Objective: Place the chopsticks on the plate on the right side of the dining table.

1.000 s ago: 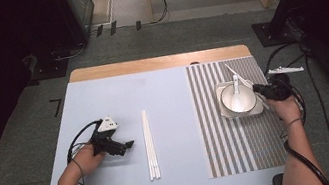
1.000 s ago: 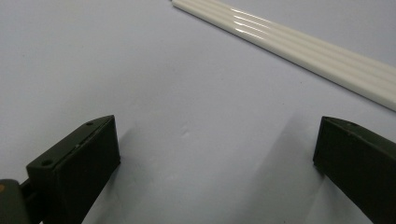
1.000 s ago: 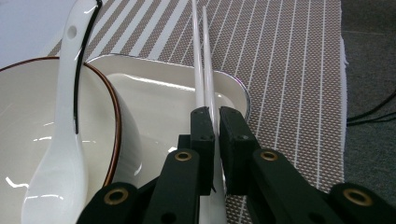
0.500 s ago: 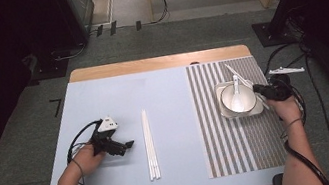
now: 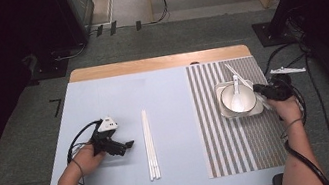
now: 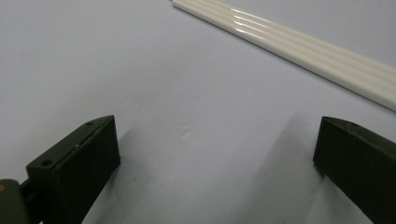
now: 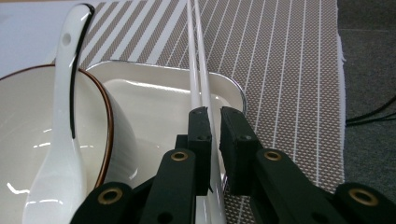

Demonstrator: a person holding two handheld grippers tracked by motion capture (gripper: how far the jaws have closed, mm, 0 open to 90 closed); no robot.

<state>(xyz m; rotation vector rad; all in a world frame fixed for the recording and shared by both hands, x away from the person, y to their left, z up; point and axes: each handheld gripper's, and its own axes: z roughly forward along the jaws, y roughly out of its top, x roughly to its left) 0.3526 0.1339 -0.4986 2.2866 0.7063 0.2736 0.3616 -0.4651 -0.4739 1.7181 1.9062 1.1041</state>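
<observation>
White chopsticks (image 7: 198, 70) pinched in right gripper (image 7: 214, 116) over tray (image 7: 154, 88)

On the worktop (image 5: 117, 95), a striped mat (image 5: 242, 145) covers the right part. A tray (image 5: 252, 110) lies on the mat's far half, with a bowl (image 5: 236, 102) on it and a spoon (image 5: 236, 85) in the bowl. One pair of chopsticks (image 5: 235, 71) leans over the tray's right side. Another pair of chopsticks (image 5: 149, 144) lies left of the mat, near the worktop's middle.

White chopsticks (image 5: 149, 144), brown-and-white striped mat (image 5: 242, 145), pale blue table (image 5: 163, 97)
</observation>
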